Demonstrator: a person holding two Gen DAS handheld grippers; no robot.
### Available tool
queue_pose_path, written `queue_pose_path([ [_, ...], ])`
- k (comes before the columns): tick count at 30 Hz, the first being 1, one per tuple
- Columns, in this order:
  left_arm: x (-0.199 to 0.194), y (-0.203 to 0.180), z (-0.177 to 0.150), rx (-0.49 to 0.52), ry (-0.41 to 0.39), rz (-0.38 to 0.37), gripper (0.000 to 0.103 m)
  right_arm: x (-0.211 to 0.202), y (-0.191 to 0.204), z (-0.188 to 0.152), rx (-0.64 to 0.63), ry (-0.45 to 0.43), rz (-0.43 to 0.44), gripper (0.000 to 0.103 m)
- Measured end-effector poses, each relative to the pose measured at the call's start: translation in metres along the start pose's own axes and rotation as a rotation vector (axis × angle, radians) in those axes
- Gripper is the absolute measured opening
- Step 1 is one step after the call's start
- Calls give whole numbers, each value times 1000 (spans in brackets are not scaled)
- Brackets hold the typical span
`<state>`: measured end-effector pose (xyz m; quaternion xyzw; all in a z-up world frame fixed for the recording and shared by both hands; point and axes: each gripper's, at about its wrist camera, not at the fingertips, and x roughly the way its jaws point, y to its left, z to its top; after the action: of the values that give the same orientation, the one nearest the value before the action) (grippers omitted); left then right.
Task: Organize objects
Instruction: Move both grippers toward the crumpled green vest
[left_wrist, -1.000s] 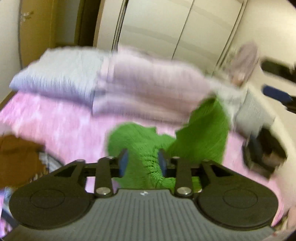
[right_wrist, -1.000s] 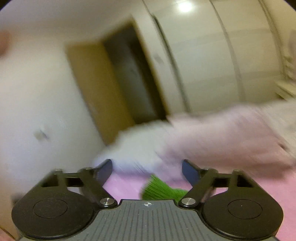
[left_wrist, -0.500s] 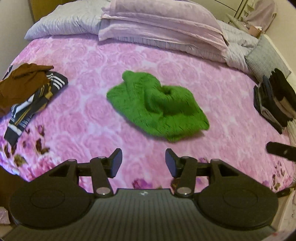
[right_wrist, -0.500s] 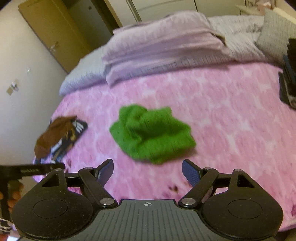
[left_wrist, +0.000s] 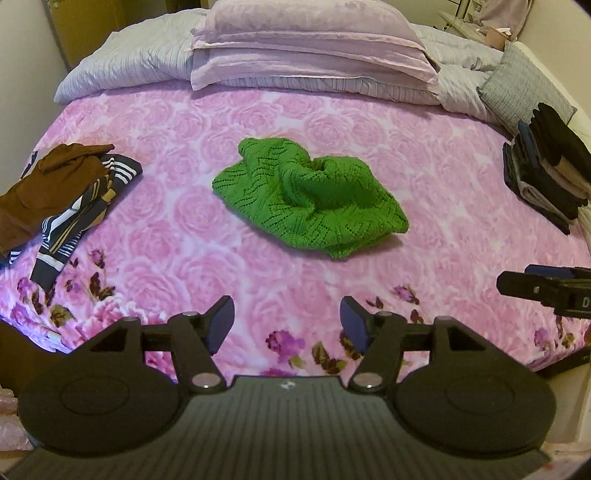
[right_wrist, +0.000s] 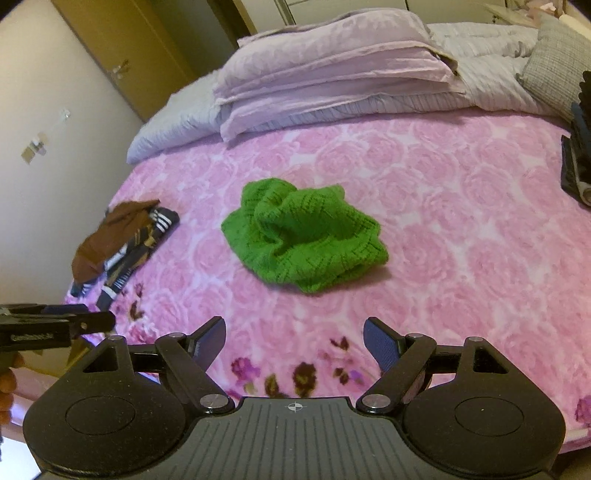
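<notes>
A crumpled green knit sweater lies in the middle of the pink rose-patterned bed; it also shows in the right wrist view. My left gripper is open and empty, held back over the bed's near edge. My right gripper is open and empty, also near the bed's front edge. Each gripper shows at the side of the other's view: the right one and the left one.
A brown garment on a striped dark one lies at the bed's left edge. A stack of folded dark clothes sits at the right edge. Lilac pillows and a grey quilt lie at the head. A grey cushion is at the back right.
One second ago my left gripper was shut on the green sweater. It has let go and both grippers have pulled back; the sweater now lies on the bed.
</notes>
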<state>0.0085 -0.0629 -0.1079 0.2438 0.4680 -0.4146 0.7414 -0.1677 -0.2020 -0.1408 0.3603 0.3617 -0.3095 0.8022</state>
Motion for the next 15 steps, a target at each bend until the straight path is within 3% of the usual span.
queue_pose_path([
  [8,13,9,0,0,33,-7,60,19,8,-2,-23,59,-33,79],
  [15,27,26,19,11,37,-25,61,34,13,12,-6,67,-63,79],
])
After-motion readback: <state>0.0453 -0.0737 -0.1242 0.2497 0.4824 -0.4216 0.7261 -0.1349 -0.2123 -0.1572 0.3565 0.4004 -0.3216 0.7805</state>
